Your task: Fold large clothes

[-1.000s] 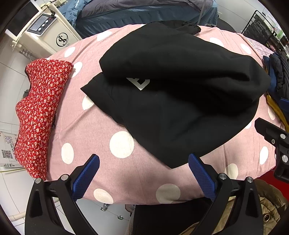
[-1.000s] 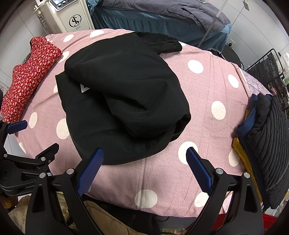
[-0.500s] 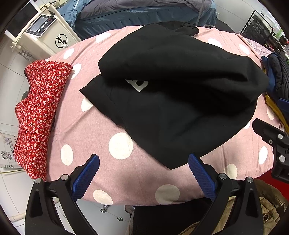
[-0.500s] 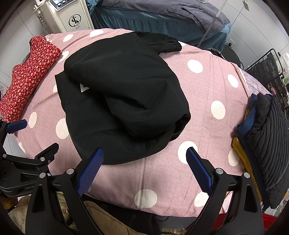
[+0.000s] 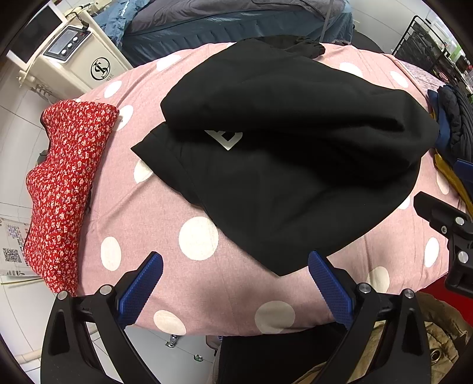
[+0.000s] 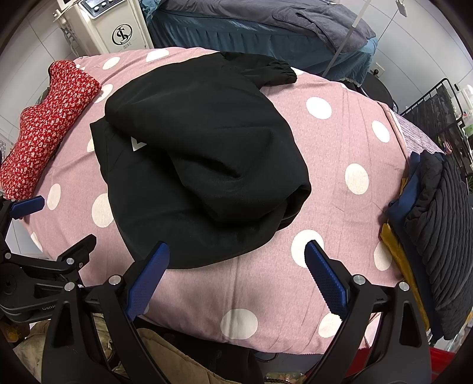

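A large black garment (image 5: pixel 283 141) (image 6: pixel 201 153) lies partly folded on the pink polka-dot bed (image 5: pixel 165 218) (image 6: pixel 340 141), its upper layer doubled over the lower one, with a small white patch (image 5: pixel 226 138) peeking out. One elastic cuff (image 6: pixel 275 69) sticks out at the far side. My left gripper (image 5: pixel 235 283) hovers open at the near edge, in front of the garment's lowest corner, holding nothing. Just off the garment's near hem, my right gripper (image 6: pixel 236 276) is open too and empty. Each gripper shows at the edge of the other's view.
A folded red floral cloth (image 5: pixel 65 183) (image 6: pixel 44 124) lies along the bed's left edge. A stack of dark, navy and yellow clothes (image 6: pixel 437 224) (image 5: pixel 452 130) sits at the right edge. Beyond the bed stand a white machine (image 5: pixel 74 56) and a dark-blue bed (image 6: pixel 266 26).
Hardly anything: the left wrist view has drifted slightly, so the garment sits a touch lower and closer. Both grippers stay open and the garment has not moved.
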